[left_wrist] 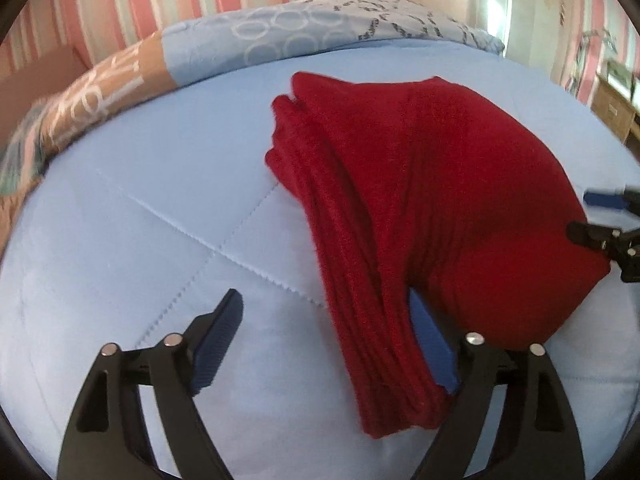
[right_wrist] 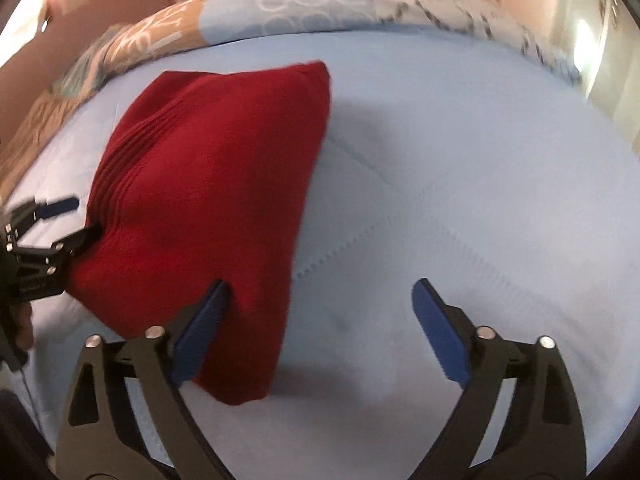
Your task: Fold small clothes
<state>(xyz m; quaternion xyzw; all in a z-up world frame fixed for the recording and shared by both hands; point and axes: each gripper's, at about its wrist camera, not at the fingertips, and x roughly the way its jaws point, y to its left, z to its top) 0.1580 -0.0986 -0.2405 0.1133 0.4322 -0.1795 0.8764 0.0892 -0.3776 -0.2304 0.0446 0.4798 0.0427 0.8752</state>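
A: Checking jaws — both?
B: Left gripper (left_wrist: 336, 344) wide, right gripper (right_wrist: 320, 336) wide, nothing gripped. Folded red sweater (left_wrist: 420, 200) center-right of frame on blue quilted bed (left_wrist: 140, 220).

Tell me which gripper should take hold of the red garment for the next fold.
Probably left. The left gripper is open with one finger tucked under the red garment's ribbed folded edge. The right gripper is also open, but only its left finger touches the cloth; the rest sits over the blue quilt.

Red garment (left_wrist: 420, 184) on blue quilted bed (left_wrist: 160, 220)
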